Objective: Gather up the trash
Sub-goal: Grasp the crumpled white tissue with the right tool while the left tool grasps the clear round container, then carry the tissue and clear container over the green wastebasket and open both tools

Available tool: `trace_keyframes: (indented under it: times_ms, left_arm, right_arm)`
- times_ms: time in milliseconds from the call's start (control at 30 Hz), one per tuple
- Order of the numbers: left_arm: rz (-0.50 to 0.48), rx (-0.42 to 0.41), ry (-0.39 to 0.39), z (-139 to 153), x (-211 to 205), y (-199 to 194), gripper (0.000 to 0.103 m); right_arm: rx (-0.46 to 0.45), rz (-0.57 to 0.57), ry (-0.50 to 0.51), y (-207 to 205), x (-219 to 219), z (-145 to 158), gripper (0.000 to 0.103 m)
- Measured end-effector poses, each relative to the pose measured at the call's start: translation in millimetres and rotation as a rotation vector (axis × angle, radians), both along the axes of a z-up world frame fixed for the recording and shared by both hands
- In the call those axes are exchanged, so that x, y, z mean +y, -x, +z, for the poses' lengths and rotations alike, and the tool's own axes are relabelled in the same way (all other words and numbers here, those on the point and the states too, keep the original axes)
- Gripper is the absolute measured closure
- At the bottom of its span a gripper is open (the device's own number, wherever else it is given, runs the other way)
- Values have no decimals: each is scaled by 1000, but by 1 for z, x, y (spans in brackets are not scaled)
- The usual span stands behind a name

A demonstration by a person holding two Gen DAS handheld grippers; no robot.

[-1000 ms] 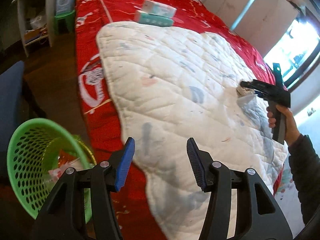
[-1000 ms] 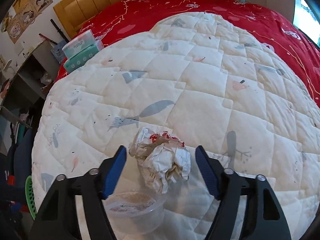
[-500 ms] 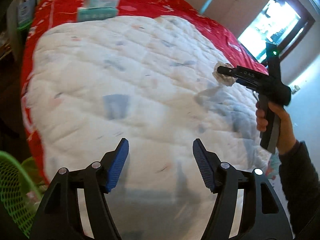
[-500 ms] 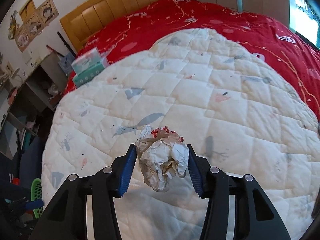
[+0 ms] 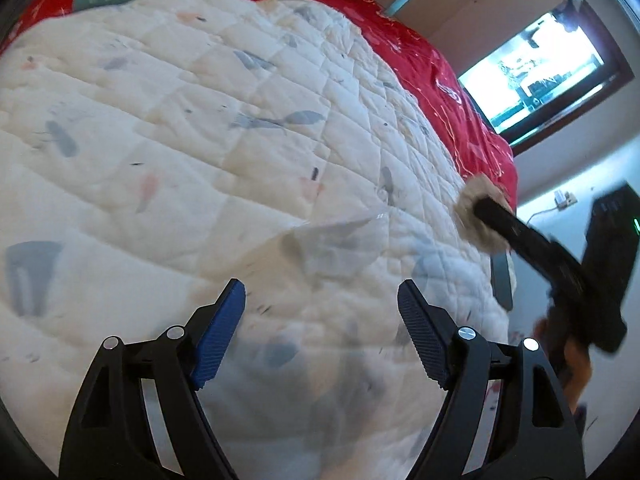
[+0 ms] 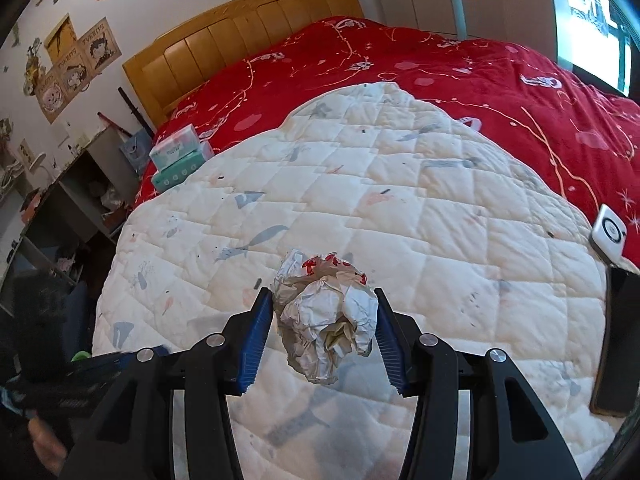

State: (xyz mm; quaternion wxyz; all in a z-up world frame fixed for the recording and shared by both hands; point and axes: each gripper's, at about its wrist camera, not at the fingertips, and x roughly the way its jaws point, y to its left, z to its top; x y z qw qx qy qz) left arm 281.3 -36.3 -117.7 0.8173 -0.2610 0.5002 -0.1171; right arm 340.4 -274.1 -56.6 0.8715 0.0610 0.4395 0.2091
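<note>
Left gripper: jaws spread wide — nothing between the pads.
Right gripper: jaws closed in, both pads pressing — load held raised.

Your right hand-held gripper has its gap filled by the crumpled paper wad, so nothing else fits between the pads. Ahead of it, toward 12 o'clock, the white quilt lies open and flat. At 10 o'clock the tissue boxes stand at the quilt's edge. At 3 o'clock a white device and a dark phone lie near the quilt's border. Your left hand-held gripper has open quilt before it; the right gripper crosses at 3 o'clock.
</note>
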Motion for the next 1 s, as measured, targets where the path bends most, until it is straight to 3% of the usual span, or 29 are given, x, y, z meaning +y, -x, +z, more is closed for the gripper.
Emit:
trace_keyframes:
  times_ms: [400, 500, 533, 767, 1000]
  left_arm:
    - [60, 54, -23, -24, -26, -50, 25]
    - [66, 48, -20, -26, -25, -54, 39]
    - [61, 45, -13, -26, -24, -54, 39]
    - [58, -9, -39, -7, -4, -15, 39]
    - [101, -57, -84, 16, 45, 65, 39]
  right_arm:
    - [15, -27, -35, 20, -26, -8, 55]
    - [13, -30, -31, 27, -27, -8, 55]
    - [11, -30, -28, 30, -27, -8, 55]
    - [-10, -12, -29, 62, -18, -2, 55]
    - [-10, 45, -43, 110, 15, 1, 55]
